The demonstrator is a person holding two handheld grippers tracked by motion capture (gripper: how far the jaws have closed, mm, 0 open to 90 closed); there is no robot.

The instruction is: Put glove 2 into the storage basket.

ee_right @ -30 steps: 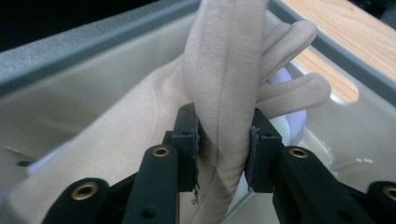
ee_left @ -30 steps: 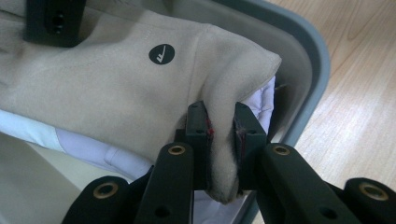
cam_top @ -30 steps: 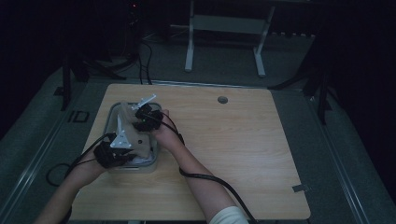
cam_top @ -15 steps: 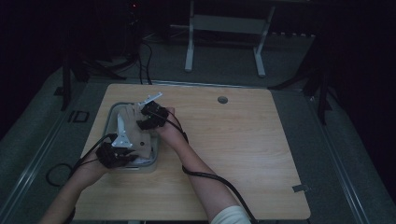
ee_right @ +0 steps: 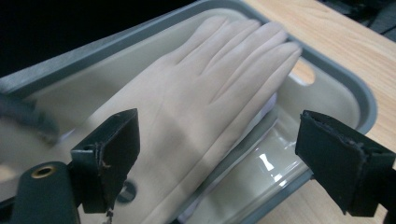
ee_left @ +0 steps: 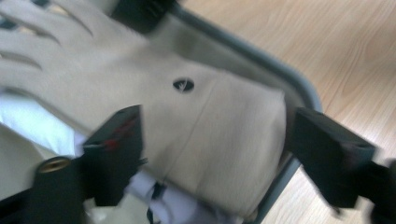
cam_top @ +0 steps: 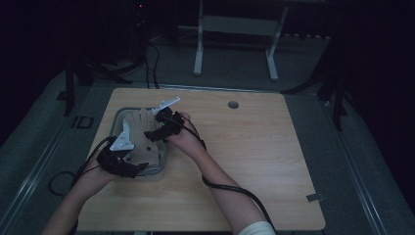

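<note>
A beige glove (cam_top: 142,128) lies flat in a grey-rimmed tray (cam_top: 117,118) at the near-left part of the wooden table (cam_top: 274,156), cuff toward the person and fingers pointing to the tray's far end. It rests on other pale and white fabric in the tray.

Both grippers have just been opening, and nothing is clamped now. In the left gripper view, the left gripper (ee_left: 210,154) has its jaws spread on either side of the glove's cuff (ee_left: 224,154), the pads clear of the cloth. In the right gripper view, the right gripper (ee_right: 215,158) stands released over the palm of the glove (ee_right: 187,107), jaws wide and not pressing on it.

The step in hand looks like letting go after laying the glove into the tray. To finish it well, both sets of jaws should lift straight off without snagging the cloth, so the glove stays flat and inside the rim. The cuff lies close to the tray's near rim (ee_left: 299,93), so the left gripper especially should rise before drawing back, or it may drag the edge over the side.

As for markings, 1 small dark oval mark (ee_left: 183,84) sits on the glove near the cuff; it may be a logo, but it's too blurred to read. No other writing is visible.
</note>
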